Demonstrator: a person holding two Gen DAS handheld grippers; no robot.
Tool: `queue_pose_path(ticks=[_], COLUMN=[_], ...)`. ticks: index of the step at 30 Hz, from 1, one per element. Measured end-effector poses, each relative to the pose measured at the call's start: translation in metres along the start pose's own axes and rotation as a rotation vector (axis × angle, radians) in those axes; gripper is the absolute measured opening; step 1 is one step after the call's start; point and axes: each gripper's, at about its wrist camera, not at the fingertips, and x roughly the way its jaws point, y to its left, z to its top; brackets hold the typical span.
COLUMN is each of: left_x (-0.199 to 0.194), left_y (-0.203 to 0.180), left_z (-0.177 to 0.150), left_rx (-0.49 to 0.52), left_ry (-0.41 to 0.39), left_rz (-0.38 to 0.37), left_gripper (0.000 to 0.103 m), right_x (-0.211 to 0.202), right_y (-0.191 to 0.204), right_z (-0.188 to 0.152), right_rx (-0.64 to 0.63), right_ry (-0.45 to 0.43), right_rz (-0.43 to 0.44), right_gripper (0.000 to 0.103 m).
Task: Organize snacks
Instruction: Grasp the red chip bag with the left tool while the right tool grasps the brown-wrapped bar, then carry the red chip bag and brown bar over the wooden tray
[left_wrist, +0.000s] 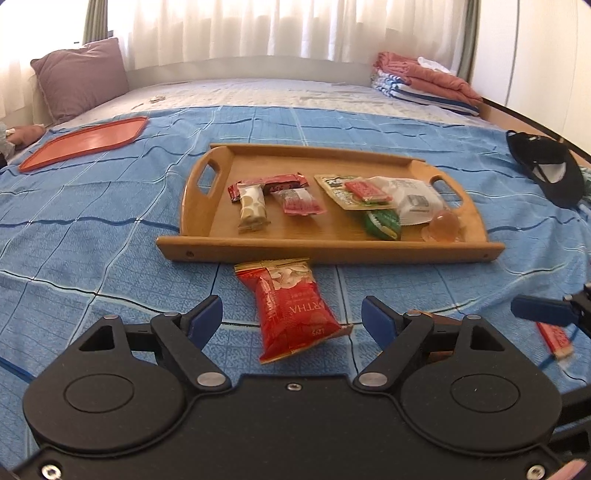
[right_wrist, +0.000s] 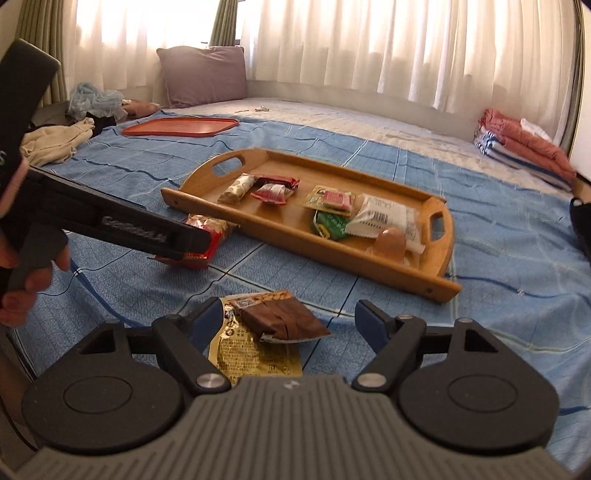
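Note:
A wooden tray (left_wrist: 332, 249) (right_wrist: 406, 275) with several snack packets lies on the blue bedspread. In front of it lies a red snack bag (left_wrist: 293, 310) (right_wrist: 207, 232). My left gripper (left_wrist: 291, 317) stands open around that bag, its blue pads apart from it on both sides. In the right wrist view my right gripper (right_wrist: 288, 319) is open over a brown wrapped bar (right_wrist: 284, 319) that rests on a gold packet (right_wrist: 251, 352); the pads do not touch them. The left gripper's body (right_wrist: 110, 225) and the hand that holds it show at the left.
An orange tray (left_wrist: 85, 142) (right_wrist: 181, 126) lies at the far left of the bed. A purple pillow (left_wrist: 81, 77), folded towels (left_wrist: 424, 83) (right_wrist: 524, 147) and a black cap (left_wrist: 546, 168) sit around the edges. A thin red packet (left_wrist: 554, 338) lies at the right, by the right gripper's fingertip (left_wrist: 539, 312).

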Motion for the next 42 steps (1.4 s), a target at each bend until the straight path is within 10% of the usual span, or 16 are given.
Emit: queue_pose_path(ticks=[22, 42], left_x=[0.041, 0.037], left_y=[-0.006, -0.006], left_z=[-0.003, -0.006], left_rx=[-0.021, -0.009], left_ry=[0.043, 0.048], left_rz=[0.002, 0.006], left_gripper=[0.078, 0.055], right_x=[0.035, 0.031], right_y=[-0.005, -0.001], right_z=[-0.007, -0.005], right_rx=[0.059, 0.082], right_ry=[0.044, 0.042], right_rz=[0.063, 0.089], right_gripper=[0.082, 0.058])
